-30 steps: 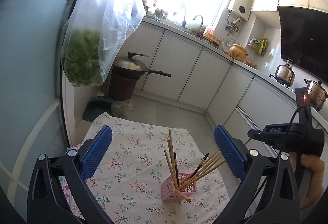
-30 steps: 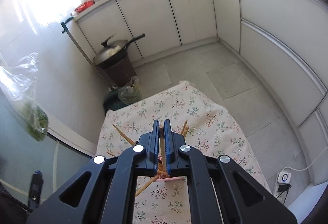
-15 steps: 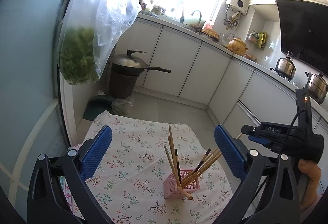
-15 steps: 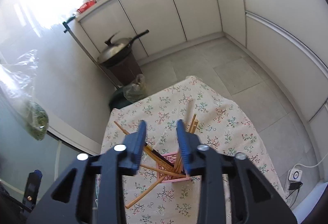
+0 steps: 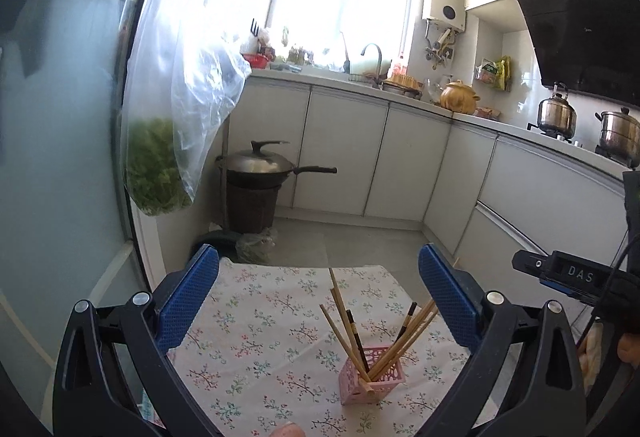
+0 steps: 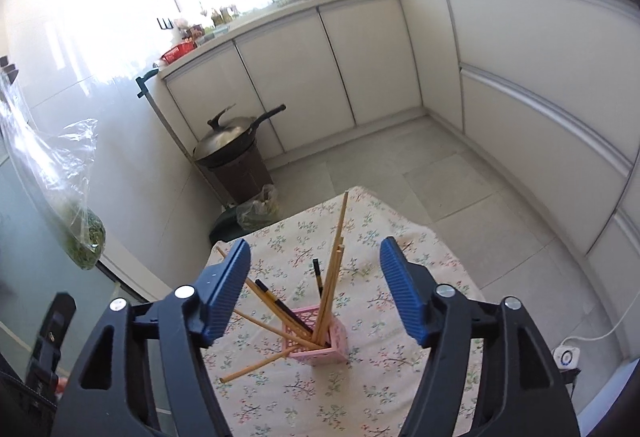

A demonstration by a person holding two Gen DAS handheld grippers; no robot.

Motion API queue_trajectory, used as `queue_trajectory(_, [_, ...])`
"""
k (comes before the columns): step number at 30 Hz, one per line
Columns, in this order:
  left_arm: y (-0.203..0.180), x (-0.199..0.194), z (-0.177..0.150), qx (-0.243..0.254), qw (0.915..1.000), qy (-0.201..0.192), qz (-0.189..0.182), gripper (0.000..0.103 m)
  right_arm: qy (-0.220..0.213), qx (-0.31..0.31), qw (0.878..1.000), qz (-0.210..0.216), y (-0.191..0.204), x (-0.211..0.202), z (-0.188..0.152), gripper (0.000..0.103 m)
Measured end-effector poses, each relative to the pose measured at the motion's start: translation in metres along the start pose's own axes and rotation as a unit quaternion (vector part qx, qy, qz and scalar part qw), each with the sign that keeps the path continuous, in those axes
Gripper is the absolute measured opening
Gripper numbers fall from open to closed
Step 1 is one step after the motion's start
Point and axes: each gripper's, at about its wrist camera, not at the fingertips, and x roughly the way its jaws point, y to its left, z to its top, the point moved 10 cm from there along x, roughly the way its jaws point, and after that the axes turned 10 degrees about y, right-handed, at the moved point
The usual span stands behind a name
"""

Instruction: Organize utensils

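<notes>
A small pink lattice holder [image 5: 372,381] stands on a floral tablecloth [image 5: 256,337] and holds several wooden and dark-tipped chopsticks [image 5: 348,321] that lean outward. It also shows in the right wrist view [image 6: 320,337], with its chopsticks [image 6: 332,269] fanned out and one lying low across the cloth [image 6: 250,367]. My left gripper [image 5: 318,301] is open and empty, above and behind the holder. My right gripper [image 6: 314,285] is open and empty, above the holder with the chopstick tops between its jaws, touching neither.
A lidded wok on a dark stand [image 5: 256,173] and a bag [image 5: 256,245] sit on the floor beyond the table. A plastic bag of greens [image 5: 160,165] hangs at the left. White cabinets [image 6: 360,57] line the room. The table's far edge [image 6: 360,193] is close.
My right gripper was shut on a chopstick over the holder, then opened wide and let it go into the holder. Both grippers tilted up and drew back a little.
</notes>
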Motion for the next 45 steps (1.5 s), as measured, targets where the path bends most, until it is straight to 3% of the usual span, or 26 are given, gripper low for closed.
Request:
queue_trajectory(4, [-0.018,-0.015,-0.001,0.037,0.9982,-0.036,0.031,0.096,-0.047,-0.02,0.999,-0.016,-0.004,-0.023,-0.011,0.088])
queue_trajectory(8, [-0.03,-0.018,-0.017,0.062,0.9936,-0.01,0.094,0.096,-0.087,-0.032,0.995,-0.047,-0.02,-0.044,-0.026,0.096])
queue_trajectory(13, [-0.056,-0.022,-0.047,0.087,0.9938,0.002,0.07,0.096,-0.091,-0.033,0.987,-0.126,-0.054,-0.055,-0.054,0.096])
queue_trajectory(16, [-0.072,-0.028,-0.06,0.107,0.9914,-0.009,0.074,0.096,-0.099,-0.015,0.984,-0.145,-0.074,-0.058,-0.069,0.096])
queue_trajectory(30, [-0.104,-0.025,-0.073,0.1,0.9934,-0.003,0.057,0.096,-0.101,-0.019,0.983,-0.155,-0.097,-0.068,-0.085,0.096])
queue_trajectory(45, [-0.106,-0.016,-0.079,0.1,0.9934,0.011,0.054,0.096,-0.101,-0.009,0.983,-0.153,-0.103,-0.066,-0.087,0.096])
